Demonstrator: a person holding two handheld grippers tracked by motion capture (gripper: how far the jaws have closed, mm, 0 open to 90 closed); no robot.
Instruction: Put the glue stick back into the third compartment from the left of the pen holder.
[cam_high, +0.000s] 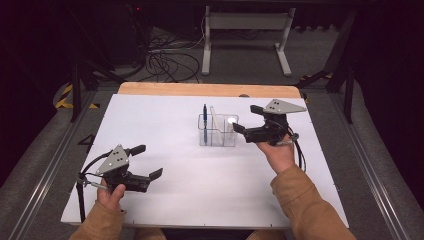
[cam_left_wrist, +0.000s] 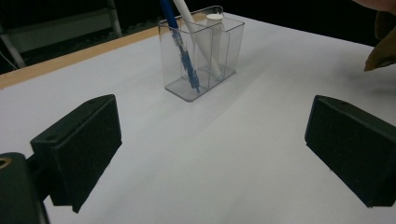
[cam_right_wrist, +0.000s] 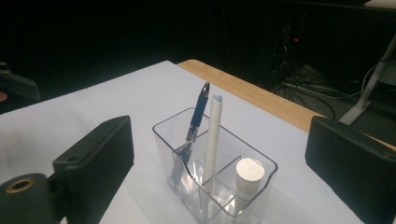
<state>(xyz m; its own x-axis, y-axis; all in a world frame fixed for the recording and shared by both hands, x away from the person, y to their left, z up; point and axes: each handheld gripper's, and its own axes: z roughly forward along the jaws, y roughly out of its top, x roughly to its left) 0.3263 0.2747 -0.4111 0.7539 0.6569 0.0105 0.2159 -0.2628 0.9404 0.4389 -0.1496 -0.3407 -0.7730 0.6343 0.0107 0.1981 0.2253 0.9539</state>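
At the lower left of the high view, nearest the person, the left gripper (cam_high: 144, 161) is held low over the white counter (cam_high: 200, 190) by a hand in a tan sleeve, its grey three-cornered plate on top and its fingers (cam_high: 155, 173) spread wide with nothing between them; in the left gripper view the two black pads (cam_left_wrist: 79, 147) stand far apart at the frame's lower corners over bare counter. Farther up, right of centre in the high view, the right gripper (cam_high: 248, 120) is held above the counter, pointing toward the frame's left, its fingers (cam_high: 239, 129) apart and gripping nothing. In the right gripper view its black pads (cam_right_wrist: 95, 163) stand on either side of the clear plastic organizer (cam_right_wrist: 215, 172), short of it and not touching it. That organizer (cam_high: 217, 131) stands upright near the middle of the counter, just left of the right gripper's fingertips and well apart from the left gripper. Divider walls split it into compartments: a blue pen (cam_right_wrist: 196, 119) leans in the left-hand compartment of the right gripper view, a slim white pen (cam_right_wrist: 213, 135) stands tilted just beside it, and a short white cylinder (cam_right_wrist: 249, 173) sits in the right-hand compartment. Beyond the counter's wooden far edge (cam_high: 205, 89), at the top of the high view, cables (cam_high: 167, 60) lie on the dark floor beside the white legs of a stand (cam_high: 245, 30).
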